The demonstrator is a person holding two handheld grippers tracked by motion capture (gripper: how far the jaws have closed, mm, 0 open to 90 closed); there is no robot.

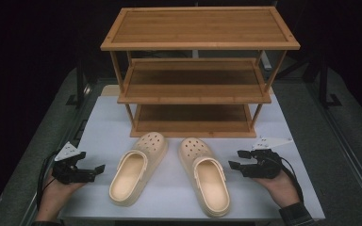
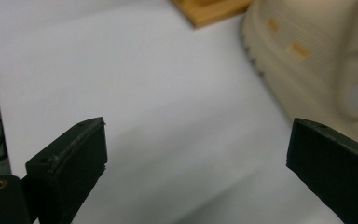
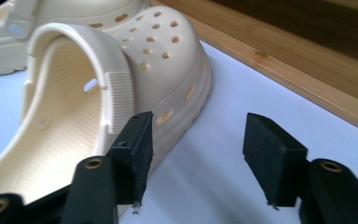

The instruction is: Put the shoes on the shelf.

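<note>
Two cream clogs, the left clog (image 1: 135, 168) and right clog (image 1: 205, 175), lay side by side before the wooden shoe rack (image 1: 199, 70). I held my left gripper (image 1: 94, 169) and right gripper (image 1: 235, 160) open and empty, flanking the pair, ready to grasp.

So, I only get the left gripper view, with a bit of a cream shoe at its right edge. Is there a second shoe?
Observer: Yes. A right clog lies beside the left clog, both with their toes toward a wooden rack.
Operator: How many shelves does it have?
Observer: Three, all bare.
Operator: And the other hand?
Observer: The right gripper is open beside the right clog, with nothing between its jaws.
</note>
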